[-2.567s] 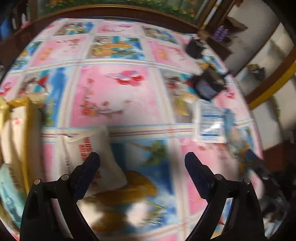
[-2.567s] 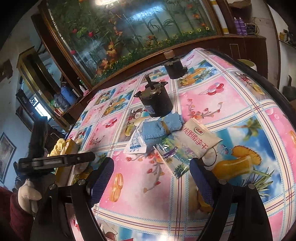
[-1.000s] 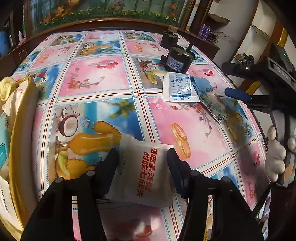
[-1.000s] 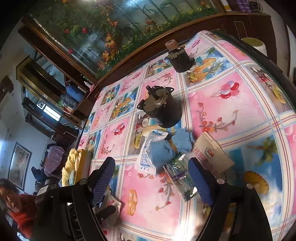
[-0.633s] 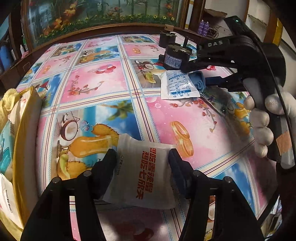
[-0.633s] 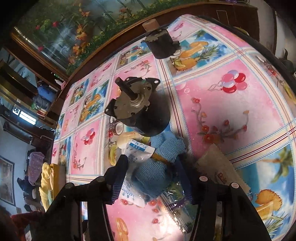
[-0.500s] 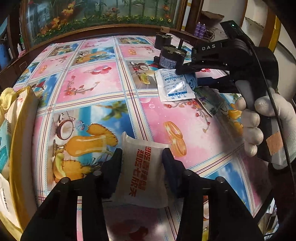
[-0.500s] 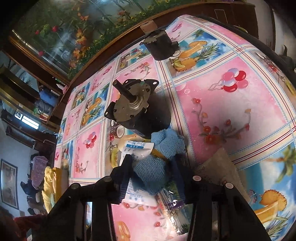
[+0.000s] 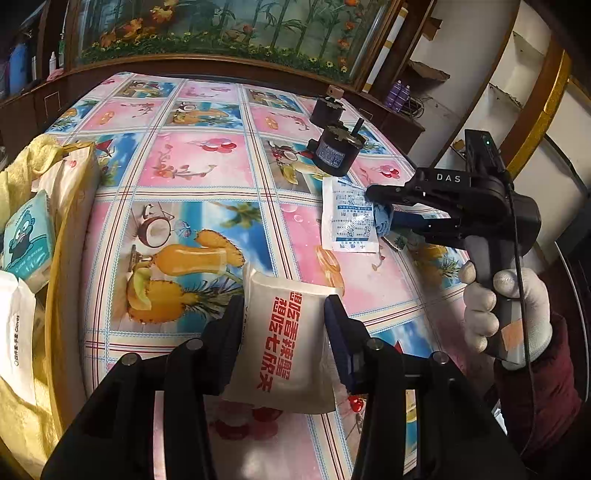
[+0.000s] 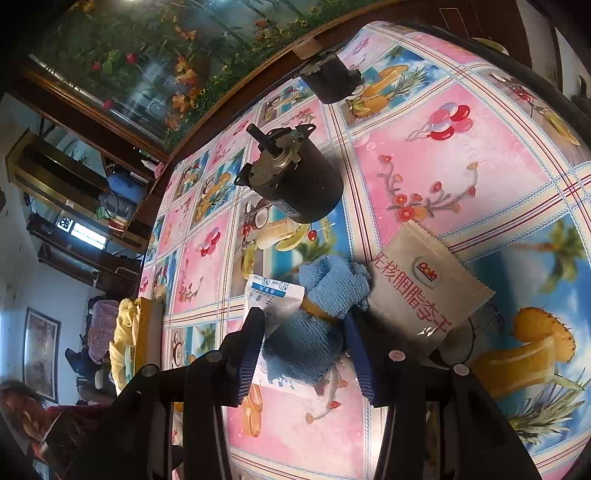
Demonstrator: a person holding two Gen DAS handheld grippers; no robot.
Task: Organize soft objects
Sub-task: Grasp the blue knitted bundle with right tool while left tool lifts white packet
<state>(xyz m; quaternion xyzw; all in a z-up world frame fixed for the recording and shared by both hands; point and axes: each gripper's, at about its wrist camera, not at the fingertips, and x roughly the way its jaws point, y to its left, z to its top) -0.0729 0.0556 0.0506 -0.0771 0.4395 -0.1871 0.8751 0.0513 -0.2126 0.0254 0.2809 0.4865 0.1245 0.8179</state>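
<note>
A fruit-print oilcloth [image 9: 207, 177] covered the table before a painted garden mural [image 9: 221, 26]. The left gripper [image 9: 284, 317] clamped a white snack pouch [image 9: 284, 343]; the right gripper [image 10: 304, 339] squeezed a blue knitted cloth [image 10: 317, 314].

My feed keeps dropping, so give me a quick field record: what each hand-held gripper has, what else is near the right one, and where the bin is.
left hand-held gripper: shut on white packet with red print
right hand-held gripper: fingers either side of blue cloth roll, touching it
beside roll: Dole packet, blue-and-white sachet, black motor
yellow bin: left table edge, already holding packets
</note>
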